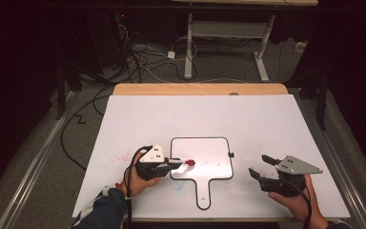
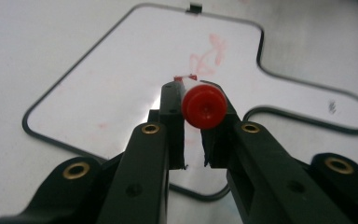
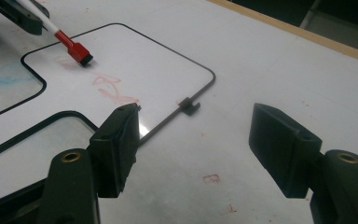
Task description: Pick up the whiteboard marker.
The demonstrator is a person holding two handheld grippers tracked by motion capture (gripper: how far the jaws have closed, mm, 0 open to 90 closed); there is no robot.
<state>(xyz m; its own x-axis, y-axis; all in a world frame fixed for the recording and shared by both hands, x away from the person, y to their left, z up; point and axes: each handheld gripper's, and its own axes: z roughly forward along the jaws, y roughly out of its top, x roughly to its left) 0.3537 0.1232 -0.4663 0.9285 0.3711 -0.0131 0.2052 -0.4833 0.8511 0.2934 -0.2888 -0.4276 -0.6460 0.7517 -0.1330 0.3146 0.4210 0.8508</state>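
A small white board (image 1: 214, 148) with a black rim and a short handle lies flat on the table, handle toward me. My left gripper (image 1: 174, 163) is shut on a white marker (image 1: 181, 162), whose red eraser end rests on the board's left part. From the left gripper view the marker's round red end (image 2: 204, 106) points back at the camera between the closed jaws, above the board (image 2: 121, 70). Faint red scribbles (image 3: 112, 88) mark the board's middle. My right gripper (image 1: 261, 166) hovers open right of the board, nothing between its jaws (image 3: 196, 140).
A white sheet (image 1: 267, 119) covers the table, with a wooden edge (image 1: 200, 89) at the back. A small black clip (image 3: 189, 106) sits on the board's right rim. Red specks (image 1: 119, 156) dot the sheet on the left. Cables (image 1: 143, 62) and desk legs stand beyond.
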